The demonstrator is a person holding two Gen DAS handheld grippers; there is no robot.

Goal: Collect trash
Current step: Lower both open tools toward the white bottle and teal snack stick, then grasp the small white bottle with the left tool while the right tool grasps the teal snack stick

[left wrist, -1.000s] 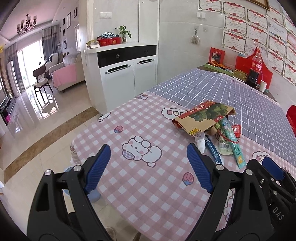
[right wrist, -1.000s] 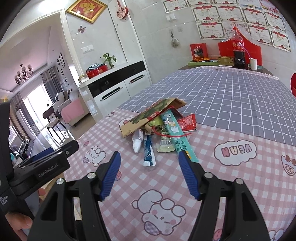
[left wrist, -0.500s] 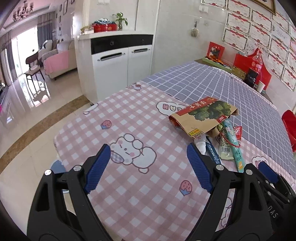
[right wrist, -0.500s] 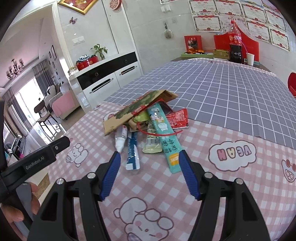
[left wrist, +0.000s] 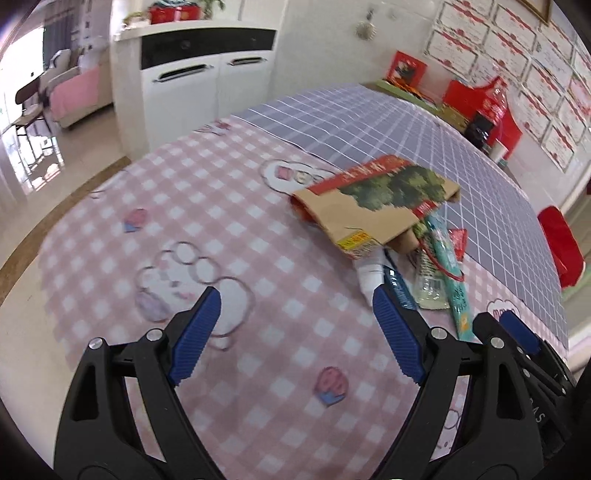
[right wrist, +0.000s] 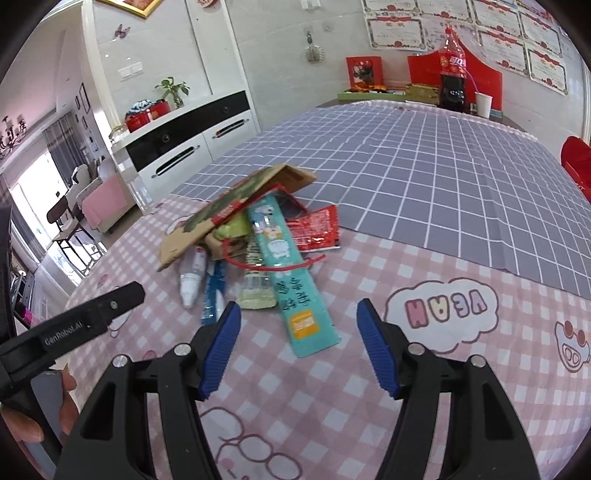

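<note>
Above pink cloth (right wrist: 369,406): right gripper (right wrist: 298,328) agape near teal wrapper (right wrist: 291,284); contact unclear.

You have a brown paper bag (right wrist: 236,206) lying on its side, with a long teal wrapper (right wrist: 291,280), red packet (right wrist: 317,230), white tube (right wrist: 192,271) and blue wrapper (right wrist: 214,291) spilling from its mouth.

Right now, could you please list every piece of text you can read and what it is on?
"GenRobot.AI": side of the left gripper.
"VEAN", seen upside down: cloud print on the pink tablecloth.
Teal wrapper, cola bottle, wall certificates: unreadable.
</note>
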